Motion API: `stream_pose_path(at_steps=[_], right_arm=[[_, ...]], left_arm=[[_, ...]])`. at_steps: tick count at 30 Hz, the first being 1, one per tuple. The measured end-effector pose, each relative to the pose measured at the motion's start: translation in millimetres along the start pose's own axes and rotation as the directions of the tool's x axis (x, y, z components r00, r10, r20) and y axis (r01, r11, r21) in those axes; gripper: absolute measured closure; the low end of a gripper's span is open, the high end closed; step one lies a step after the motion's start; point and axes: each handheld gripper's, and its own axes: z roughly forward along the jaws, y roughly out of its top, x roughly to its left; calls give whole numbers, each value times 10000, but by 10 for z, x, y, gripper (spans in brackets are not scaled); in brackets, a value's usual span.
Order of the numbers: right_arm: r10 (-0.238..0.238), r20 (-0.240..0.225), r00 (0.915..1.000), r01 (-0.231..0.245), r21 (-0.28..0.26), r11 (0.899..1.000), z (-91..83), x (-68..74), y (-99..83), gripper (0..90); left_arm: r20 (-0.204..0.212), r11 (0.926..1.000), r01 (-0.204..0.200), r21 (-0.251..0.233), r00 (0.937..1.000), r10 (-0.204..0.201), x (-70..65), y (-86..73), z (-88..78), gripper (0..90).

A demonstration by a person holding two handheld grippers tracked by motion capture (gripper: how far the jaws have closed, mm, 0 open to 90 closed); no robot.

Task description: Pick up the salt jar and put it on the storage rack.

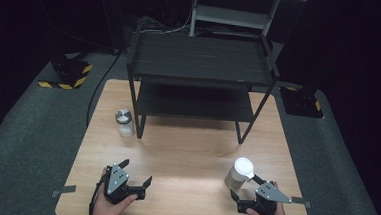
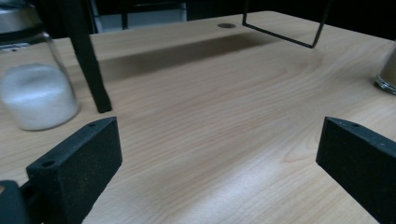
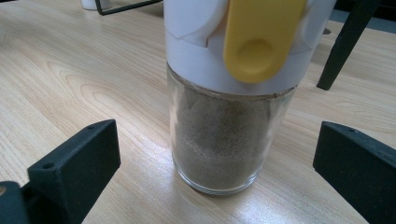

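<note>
Glass jar (image 1: 239, 174) with white cap, lower right of the high view, upright on the tabletop (image 1: 190, 152). Clear glass body, filled most of the way with fine tan-brown powder. In the right gripper view the jar (image 3: 229, 116) sits centre frame; a yellow tab (image 3: 259, 37) hangs down the front of the white cap. Base flat on the wood, no tilt. It stands between the spread right claw (image 3: 215, 163) jaws, clear of both.

No words, brand names or numbers can be read anywhere. The spice jar (image 3: 229, 93) has a white lid and a yellow flap with no print on them. The only sign-like marks are yellow-and-black warning stripes (image 1: 65, 77) on the floor, left of the black rack (image 1: 200, 73).
</note>
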Motion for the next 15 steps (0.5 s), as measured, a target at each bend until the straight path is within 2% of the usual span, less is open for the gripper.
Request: stream_pose_path(at_steps=[7, 15], right_arm=[[3, 11, 10000, -3, -23, 10000, -3, 1, -4, 3], [86, 21, 10000, -86, -28, 10000, -4, -5, -6, 2]], left_arm=[[-338, 9999, -7, -102, 9994, 3, 68, 7, -30, 4], [-1017, 9993, 23, -386, 9948, -63, 205, 81, -20, 4]])
